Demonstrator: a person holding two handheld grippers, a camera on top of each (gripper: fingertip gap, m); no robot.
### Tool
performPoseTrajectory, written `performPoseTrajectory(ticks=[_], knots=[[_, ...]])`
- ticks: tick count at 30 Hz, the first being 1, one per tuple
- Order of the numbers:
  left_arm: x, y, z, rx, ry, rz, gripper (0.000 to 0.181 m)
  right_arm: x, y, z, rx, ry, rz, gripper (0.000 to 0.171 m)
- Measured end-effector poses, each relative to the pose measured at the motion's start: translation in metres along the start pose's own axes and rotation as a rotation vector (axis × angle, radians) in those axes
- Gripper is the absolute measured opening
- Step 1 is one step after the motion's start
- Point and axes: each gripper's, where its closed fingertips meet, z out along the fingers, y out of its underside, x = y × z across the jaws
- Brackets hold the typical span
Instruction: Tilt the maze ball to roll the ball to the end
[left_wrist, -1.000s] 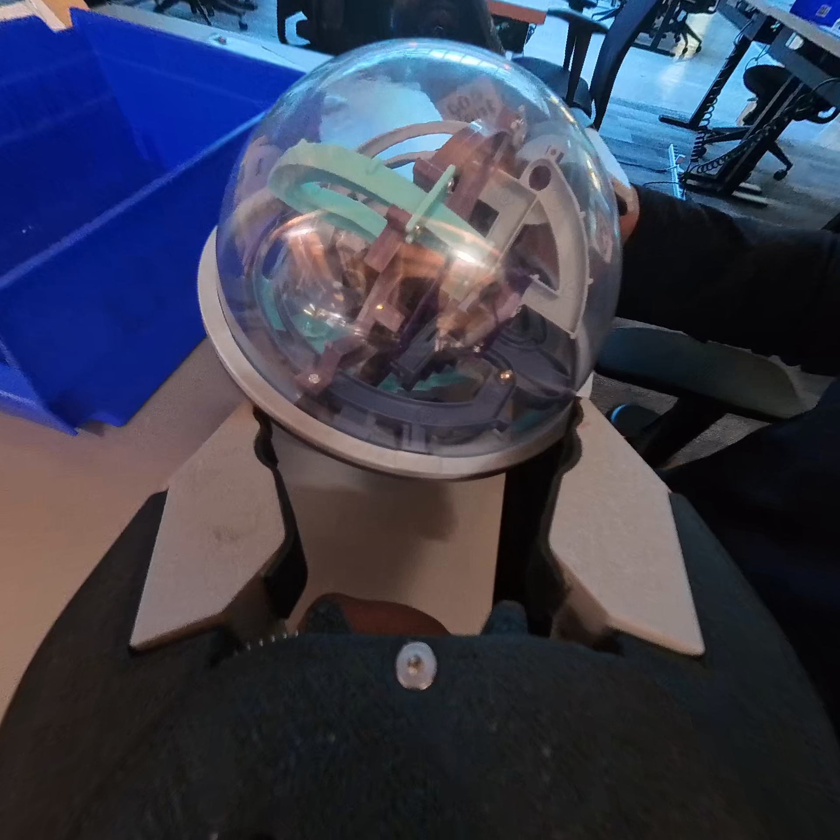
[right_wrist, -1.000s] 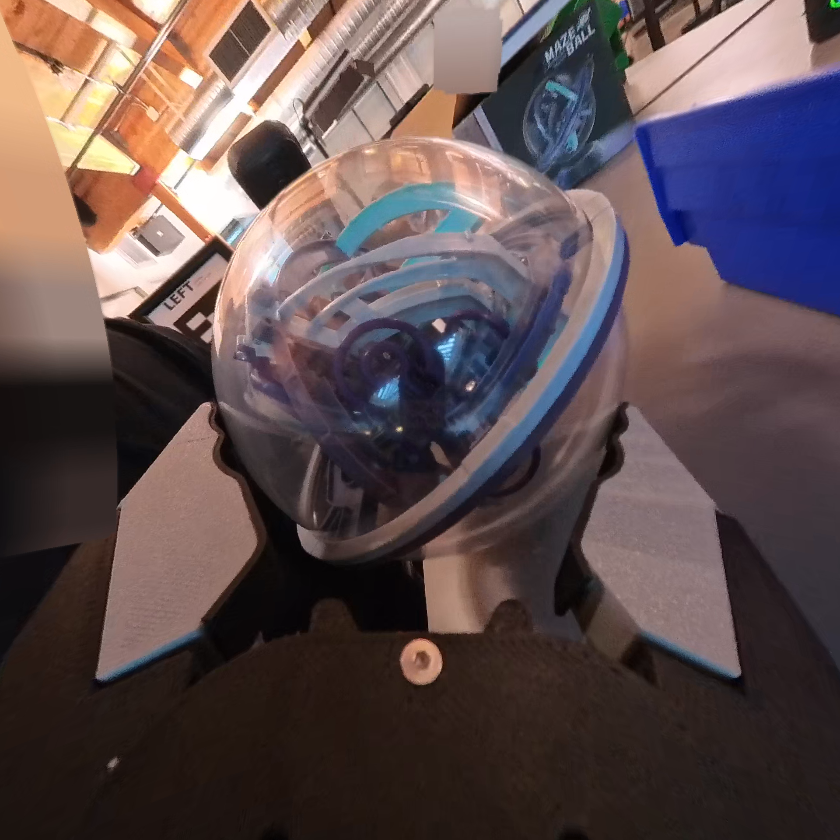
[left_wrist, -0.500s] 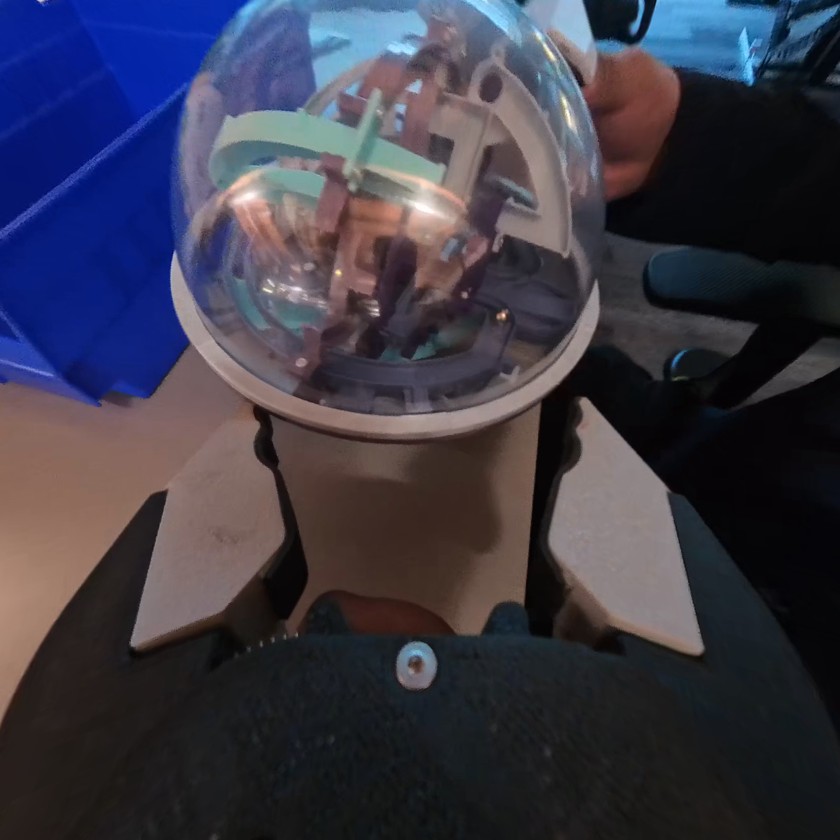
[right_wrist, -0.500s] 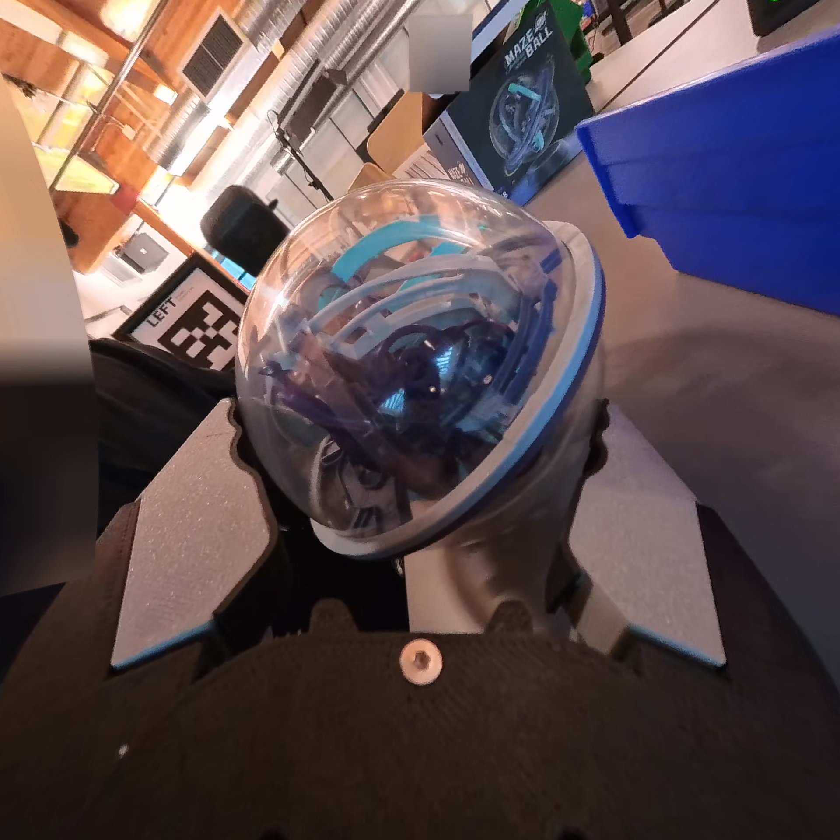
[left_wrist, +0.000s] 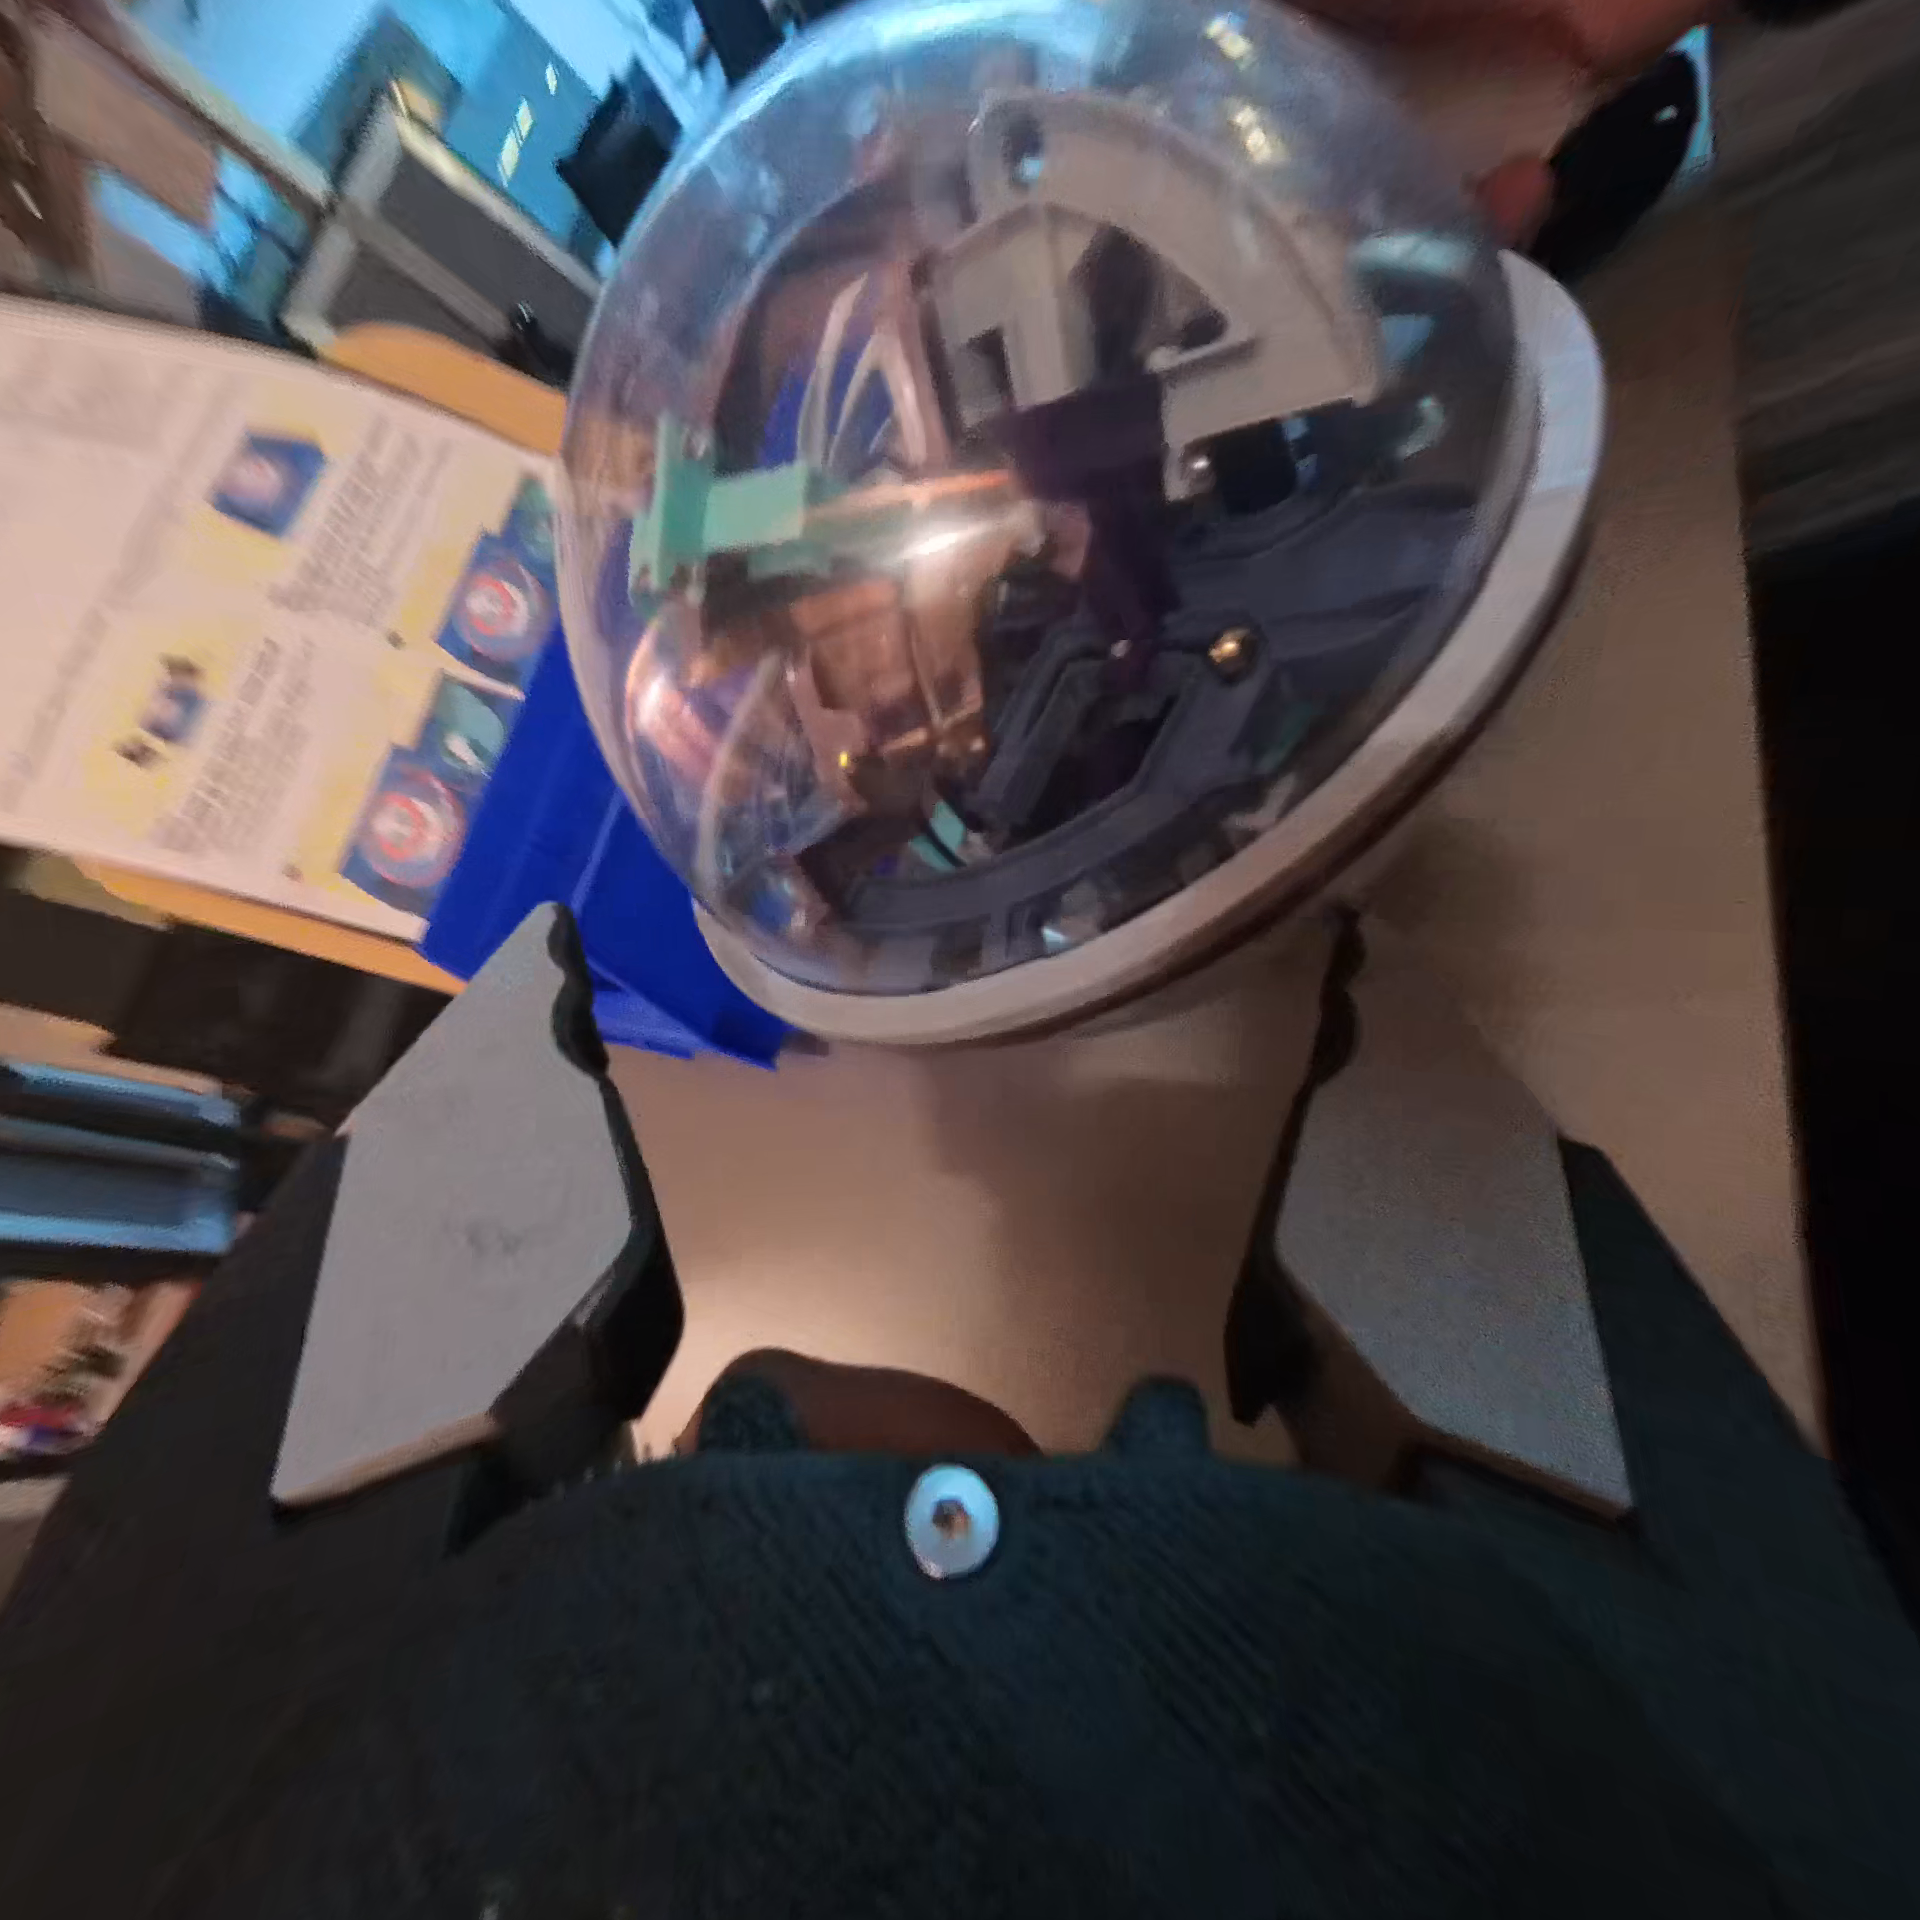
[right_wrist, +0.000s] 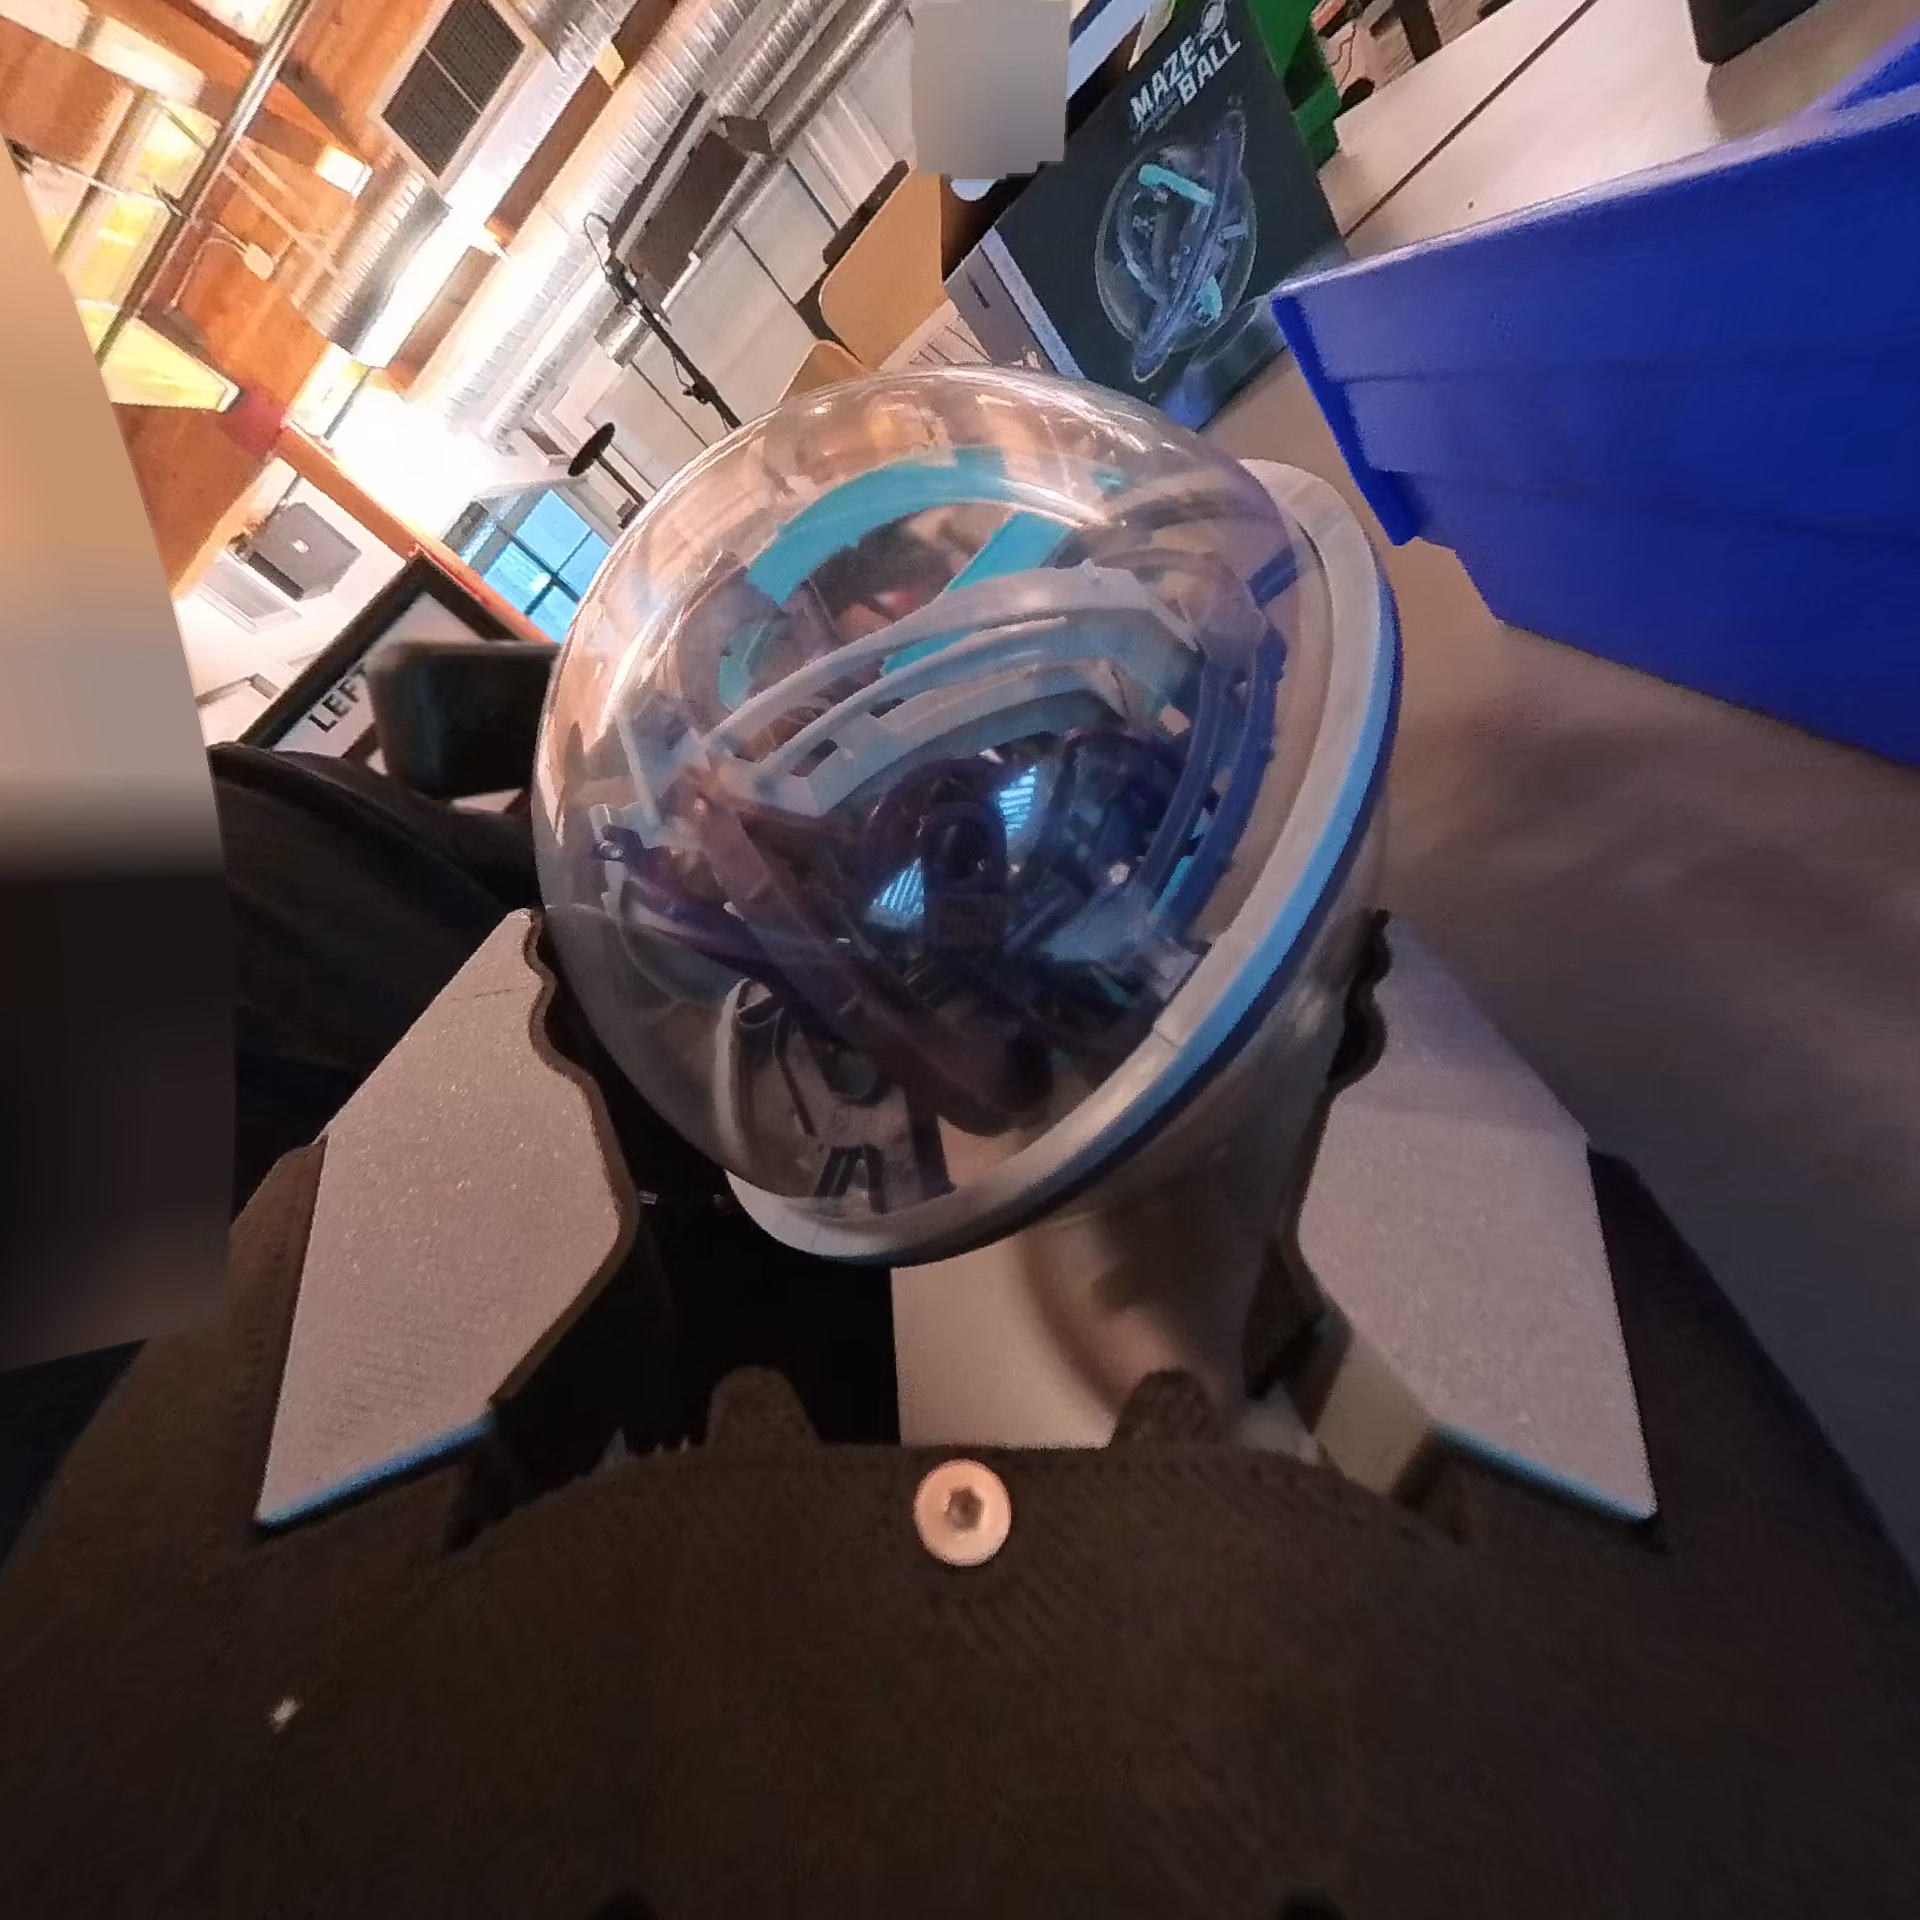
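Left wrist view: the maze ball (left_wrist: 1049, 520) sits between the left gripper (left_wrist: 956, 966) fingers, which are spread wide and bear on its lower half at the white rim. Compared with half a second ago the view has rolled sharply; the blue bin (left_wrist: 582, 883) now shows only as a wedge behind the sphere, and a printed sheet (left_wrist: 239, 623) has come into sight on the left. The image is motion-blurred. A small metal ball (left_wrist: 1228, 649) appears to rest on the dark track near the rim; it looks to have shifted along that track, though I cannot confirm this. Judgement: a large tilt is under way and the run is unfinished. The sheet carries writing, too blurred to read.

Right wrist view: the right gripper (right_wrist: 956, 935) fingers are likewise wide apart and pressed to the sphere's opposite sides, so the sphere is carried between the two tools above the table (right_wrist: 1662, 883). The framing has changed little here. A dark box (right_wrist: 1174, 208) bearing a picture of the toy and lettering stands behind the bin. A placard (right_wrist: 343, 696) on the left gripper bears lettering.
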Motion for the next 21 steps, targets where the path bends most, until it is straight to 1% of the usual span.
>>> performPoseTrajectory(ticks=[1, 2, 3, 5, 9, 14, 18, 21], knots=[[0.001, -0.005, -0.001, 0.023, -0.008, 0.073, 0.133, 0.0, 0.0, 0.0, -0.005, -0.001, -0.001, 0.142], [0.004, -0.009, -0.001, 0.045, -0.002, 0.151, 0.126, 0.0, 0.001, 0.0, -0.012, -0.002, -0.004, 0.142], [0.006, -0.01, 0.0, 0.052, -0.005, 0.211, 0.124, 0.0, 0.002, 0.001, -0.025, -0.003, -0.007, 0.143], [0.003, -0.008, 0.004, 0.04, -0.01, 0.262, 0.124, 0.001, 0.005, 0.002, -0.053, 0.004, -0.017, 0.147], [0.0, -0.006, 0.008, 0.033, 0.008, 0.263, 0.123, 0.004, 0.006, 0.005, -0.085, 0.042, -0.106, 0.153], [0.001, -0.009, 0.007, 0.039, 0.016, 0.22, 0.121, 0.006, -0.01, -0.003, -0.062, 0.164, -0.392, 0.156], [0.001, -0.004, 0.01, 0.023, 0.045, 0.17, 0.119, 0.003, -0.003, -0.008, -0.158, 0.214, -0.596, 0.156], [0.002, 0.0, 0.012, 0.011, 0.052, 0.176, 0.119, 0.0, 0.004, -0.013, -0.221, 0.23, -0.732, 0.156]])
